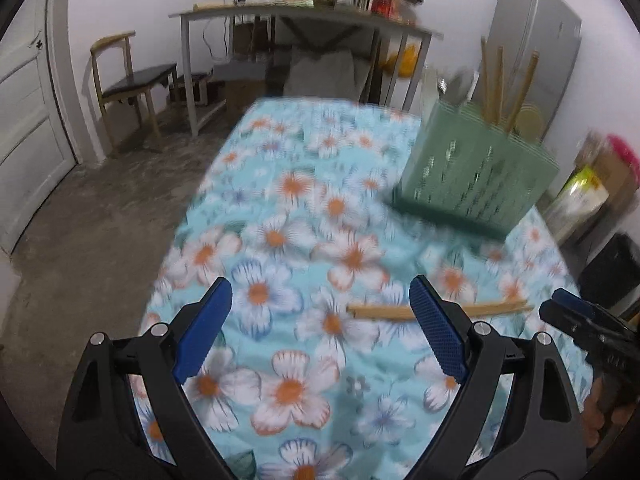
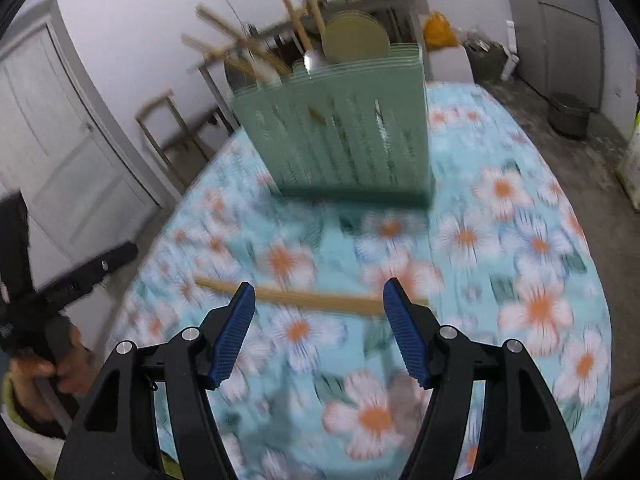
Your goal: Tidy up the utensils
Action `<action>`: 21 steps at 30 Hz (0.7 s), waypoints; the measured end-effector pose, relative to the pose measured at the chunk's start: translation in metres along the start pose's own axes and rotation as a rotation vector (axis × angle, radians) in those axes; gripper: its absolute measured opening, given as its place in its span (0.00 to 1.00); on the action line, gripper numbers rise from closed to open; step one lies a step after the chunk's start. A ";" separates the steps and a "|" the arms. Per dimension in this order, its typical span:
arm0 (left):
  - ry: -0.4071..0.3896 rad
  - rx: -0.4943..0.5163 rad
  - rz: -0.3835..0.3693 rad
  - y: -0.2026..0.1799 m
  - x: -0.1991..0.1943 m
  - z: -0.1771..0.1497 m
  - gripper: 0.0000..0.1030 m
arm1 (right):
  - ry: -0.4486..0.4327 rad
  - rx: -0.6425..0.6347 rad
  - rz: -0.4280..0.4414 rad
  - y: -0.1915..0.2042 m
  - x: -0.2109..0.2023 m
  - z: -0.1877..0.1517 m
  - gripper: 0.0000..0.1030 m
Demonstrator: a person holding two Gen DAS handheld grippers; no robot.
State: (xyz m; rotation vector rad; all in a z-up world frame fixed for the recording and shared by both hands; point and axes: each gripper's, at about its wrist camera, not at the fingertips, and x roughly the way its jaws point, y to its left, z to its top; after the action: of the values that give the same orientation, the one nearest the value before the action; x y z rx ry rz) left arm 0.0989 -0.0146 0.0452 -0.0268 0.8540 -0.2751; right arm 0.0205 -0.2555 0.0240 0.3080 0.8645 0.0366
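A pair of wooden chopsticks (image 1: 380, 312) lies flat on the flowered tablecloth, crosswise to both grippers. My left gripper (image 1: 320, 285) is open above the cloth, its right finger in front of the chopsticks' middle. My right gripper (image 2: 319, 287) is also open, and the chopsticks (image 2: 316, 299) lie on the cloth just beyond the gap between its blue pads, untouched. A green slotted utensil holder (image 1: 476, 172) (image 2: 340, 136) stands upright farther back, with chopsticks, a spoon and a round lid sticking out of it. Both views are blurred.
The table's blue flowered cloth (image 2: 520, 240) spreads around the holder. A wooden chair (image 1: 128, 80), a white door (image 1: 28, 120) and a cluttered desk (image 1: 304, 12) stand beyond the table. A grey cabinet (image 1: 536, 48) is at the right. A hand (image 2: 44, 364) holds the left gripper's handle.
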 end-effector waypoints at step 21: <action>0.066 0.064 0.105 -0.013 0.009 -0.008 0.84 | -0.016 -0.006 0.000 0.008 -0.008 0.004 0.80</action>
State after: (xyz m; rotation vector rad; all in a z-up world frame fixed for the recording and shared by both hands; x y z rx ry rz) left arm 0.0953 -0.0285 0.0351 0.0871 0.9088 -0.2053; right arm 0.0191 -0.2497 0.0344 0.3020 0.8479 0.0370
